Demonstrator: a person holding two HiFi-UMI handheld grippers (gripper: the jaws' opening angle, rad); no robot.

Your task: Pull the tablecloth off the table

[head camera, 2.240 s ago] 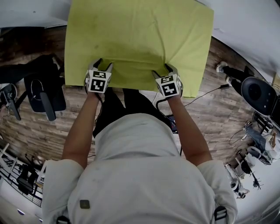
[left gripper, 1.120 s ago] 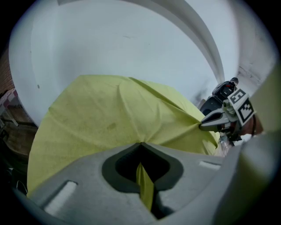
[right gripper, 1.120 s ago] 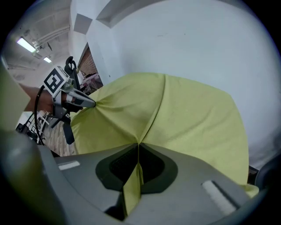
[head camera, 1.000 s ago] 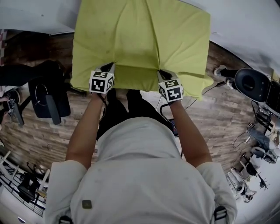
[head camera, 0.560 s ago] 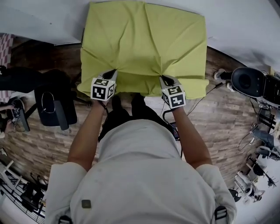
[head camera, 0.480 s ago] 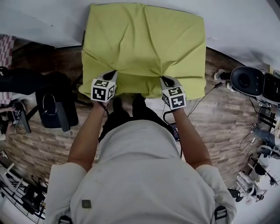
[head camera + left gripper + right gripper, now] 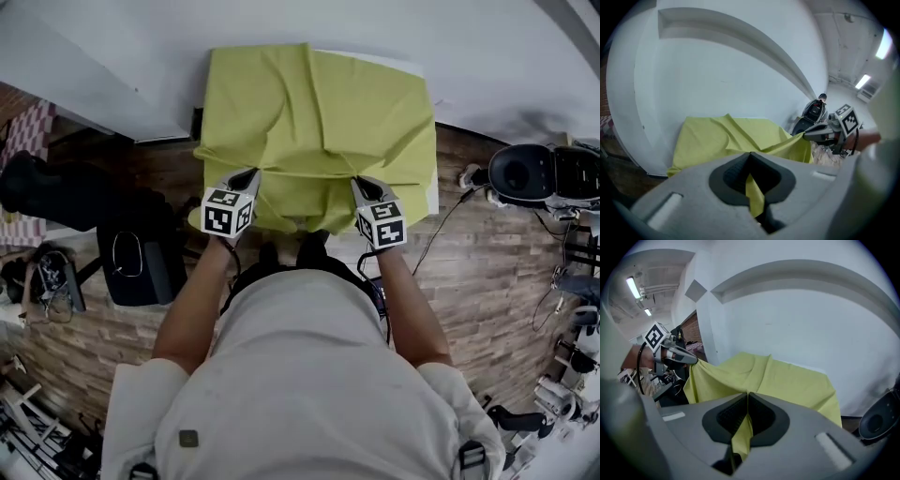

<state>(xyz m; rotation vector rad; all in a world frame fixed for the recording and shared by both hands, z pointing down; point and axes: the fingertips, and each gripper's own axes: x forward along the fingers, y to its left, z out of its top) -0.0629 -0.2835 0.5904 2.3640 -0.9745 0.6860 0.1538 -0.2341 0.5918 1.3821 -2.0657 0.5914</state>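
A yellow-green tablecloth (image 7: 314,117) drapes over a table against the white wall, creased and bunched toward me. A strip of the white table (image 7: 375,60) shows along its far edge. My left gripper (image 7: 249,175) is shut on the cloth's near edge at the left; a fold of cloth (image 7: 754,197) is pinched between its jaws. My right gripper (image 7: 360,183) is shut on the near edge at the right, with cloth (image 7: 742,434) caught between its jaws. The cloth (image 7: 736,138) stretches from each gripper back over the table. Each gripper view shows the other gripper (image 7: 820,132) (image 7: 677,355) holding the cloth's edge.
A black bag (image 7: 141,267) lies on the wooden floor at left. A round black device (image 7: 516,175) and cables sit at right, with more equipment (image 7: 562,394) at the far right. The white wall (image 7: 141,66) runs behind the table. My legs stand just before the cloth's hanging edge.
Both grippers have pulled back toward me with the cloth. The cloth has slid nearer, creased more, and bared a strip of the table at its far edge.
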